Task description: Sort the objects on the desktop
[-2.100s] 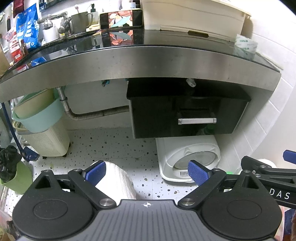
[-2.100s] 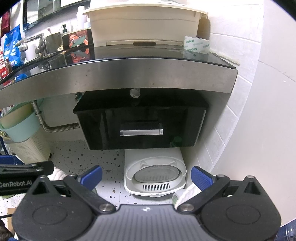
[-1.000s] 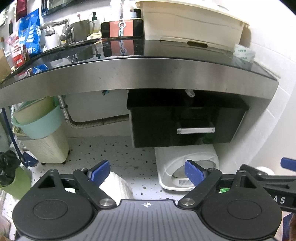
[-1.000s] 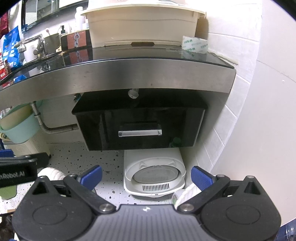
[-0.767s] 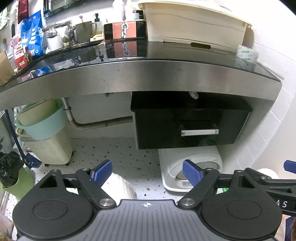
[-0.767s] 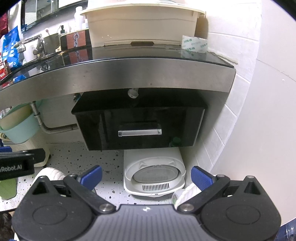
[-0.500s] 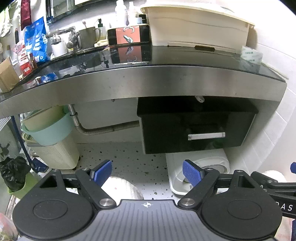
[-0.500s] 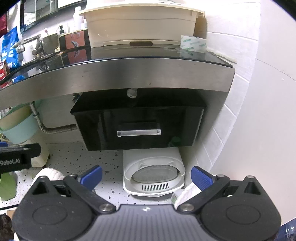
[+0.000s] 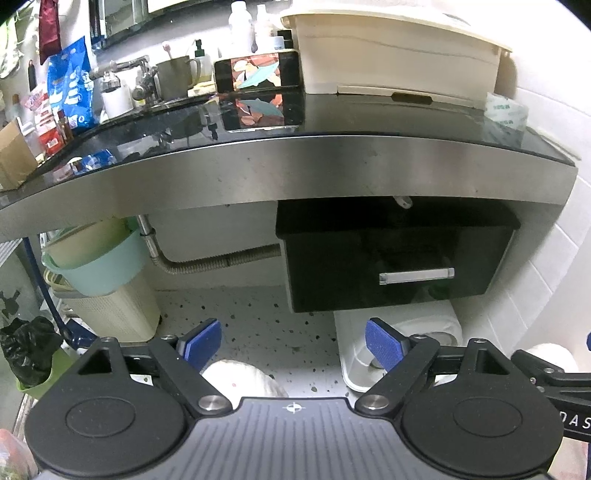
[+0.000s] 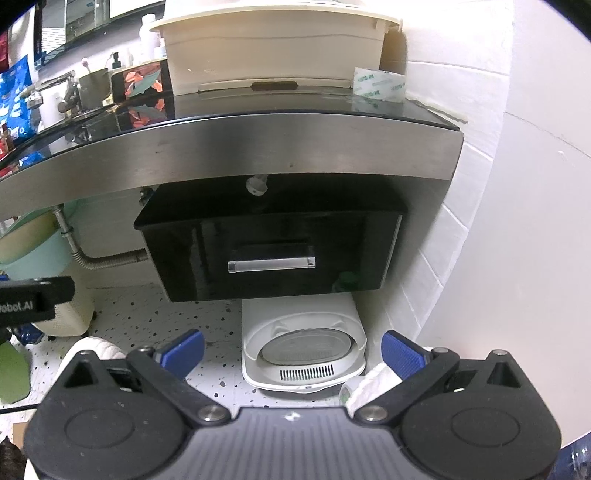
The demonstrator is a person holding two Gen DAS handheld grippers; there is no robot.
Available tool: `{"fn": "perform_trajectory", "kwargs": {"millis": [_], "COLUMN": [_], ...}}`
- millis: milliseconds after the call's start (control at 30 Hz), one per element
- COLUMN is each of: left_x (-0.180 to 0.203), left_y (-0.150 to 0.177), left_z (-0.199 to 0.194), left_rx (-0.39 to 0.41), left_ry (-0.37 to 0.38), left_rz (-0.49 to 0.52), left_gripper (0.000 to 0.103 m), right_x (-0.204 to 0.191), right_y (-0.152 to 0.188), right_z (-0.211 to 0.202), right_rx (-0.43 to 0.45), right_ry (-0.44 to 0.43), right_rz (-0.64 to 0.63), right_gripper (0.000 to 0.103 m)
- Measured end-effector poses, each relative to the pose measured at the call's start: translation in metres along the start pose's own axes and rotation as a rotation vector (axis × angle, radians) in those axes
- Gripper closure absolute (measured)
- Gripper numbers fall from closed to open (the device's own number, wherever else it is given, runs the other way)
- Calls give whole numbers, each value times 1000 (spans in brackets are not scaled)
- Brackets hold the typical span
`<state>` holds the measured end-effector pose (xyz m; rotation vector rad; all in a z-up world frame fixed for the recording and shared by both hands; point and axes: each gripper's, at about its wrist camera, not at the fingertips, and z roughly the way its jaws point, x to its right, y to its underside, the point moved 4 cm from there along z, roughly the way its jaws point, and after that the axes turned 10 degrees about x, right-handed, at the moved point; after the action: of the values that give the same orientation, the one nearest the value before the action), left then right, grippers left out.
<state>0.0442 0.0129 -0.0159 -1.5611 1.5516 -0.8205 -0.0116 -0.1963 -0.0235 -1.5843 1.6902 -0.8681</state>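
A dark glossy bench (image 9: pixel 369 122) with a steel front edge stands above a speckled floor. On it a cream box (image 9: pixel 388 55) sits at the back, a phone (image 9: pixel 256 72) leans just left of it, and a tape roll (image 10: pixel 378 84) lies at its right. Both left tongs (image 9: pixel 293 341) and right tongs (image 10: pixel 291 352) hang below the edge, spread apart and holding nothing.

On the desk (image 9: pixel 332 122) we count one cream storage box (image 9: pixel 391 55), one phone (image 9: pixel 256 72) at upper centre, one mug (image 9: pixel 175 77), one roll of tape (image 10: pixel 378 84) and two white bottles (image 9: pixel 240 16). At upper left we see one blue bag (image 9: pixel 70 85). Below the desk we count one black drawer unit (image 10: pixel 273 247), one white appliance (image 10: pixel 303 350) and one teal basin (image 9: pixel 103 266).
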Motion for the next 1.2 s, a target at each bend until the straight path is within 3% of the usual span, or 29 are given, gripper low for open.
{"fn": "perform_trajectory", "kwargs": {"millis": [367, 733, 900, 1200], "left_x": [-2, -6, -7, -6], "left_y": [4, 10, 11, 13], "left_z": [8, 16, 17, 16], "left_rx": [12, 14, 1, 3], "left_ry": [-9, -13, 5, -4], "left_rz": [18, 21, 0, 9], "left_gripper": [12, 6, 6, 4], "right_x": [2, 11, 17, 8], "right_y": [7, 10, 7, -7], "right_z": [4, 6, 13, 53], "right_rx": [72, 213, 328, 275], "right_ry": [43, -48, -115, -241], "right_rz": [-17, -19, -35, -179], "right_gripper": [0, 0, 0, 0]}}
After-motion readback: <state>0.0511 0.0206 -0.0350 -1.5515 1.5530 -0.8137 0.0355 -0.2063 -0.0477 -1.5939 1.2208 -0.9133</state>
